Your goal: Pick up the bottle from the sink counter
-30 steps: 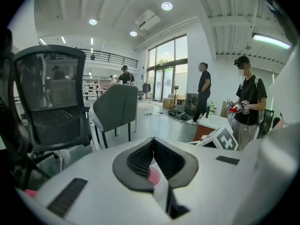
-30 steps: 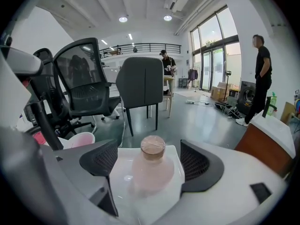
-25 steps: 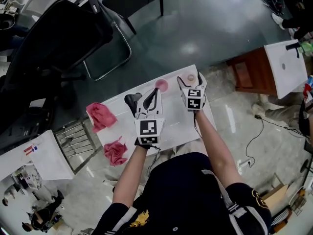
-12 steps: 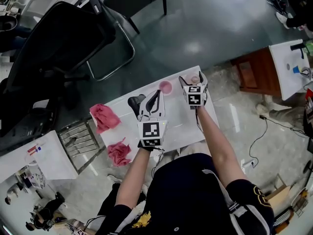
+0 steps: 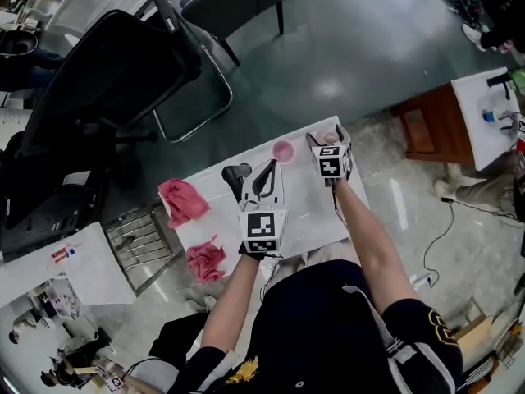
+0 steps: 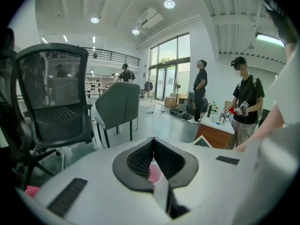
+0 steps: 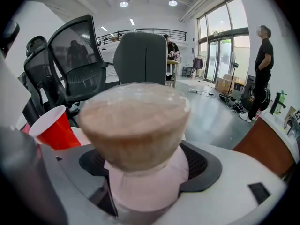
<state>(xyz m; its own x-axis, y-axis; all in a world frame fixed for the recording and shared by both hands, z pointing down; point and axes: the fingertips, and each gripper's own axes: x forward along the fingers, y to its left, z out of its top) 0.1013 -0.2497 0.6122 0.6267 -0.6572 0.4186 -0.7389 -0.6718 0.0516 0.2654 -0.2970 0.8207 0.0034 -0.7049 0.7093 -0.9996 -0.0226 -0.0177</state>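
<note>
A pale pink bottle (image 7: 140, 182) with a brownish cap stands upright between the dark pads of my right gripper (image 7: 145, 172), which is shut on its neck. In the head view that right gripper (image 5: 327, 136) holds the bottle (image 5: 330, 137) over the far right part of the white table (image 5: 303, 212). A red cup (image 5: 283, 150) stands just left of it, also seen as a red cup (image 7: 54, 128) in the right gripper view. My left gripper (image 5: 261, 175) hovers over the table's middle, its pads (image 6: 138, 161) pressed together with nothing held.
Two pink-red cloths (image 5: 182, 199) (image 5: 207, 261) lie at the table's left end. A black office chair (image 5: 107, 80) stands beyond the table and a wire rack (image 5: 139, 236) sits left of it. A wooden cabinet (image 5: 426, 121) is at the right. People (image 6: 243, 102) stand farther off.
The head camera has shifted a little, so the table sits slightly lower and further right in view. Both grippers keep their places over the table; the right one holds the bottle throughout.
</note>
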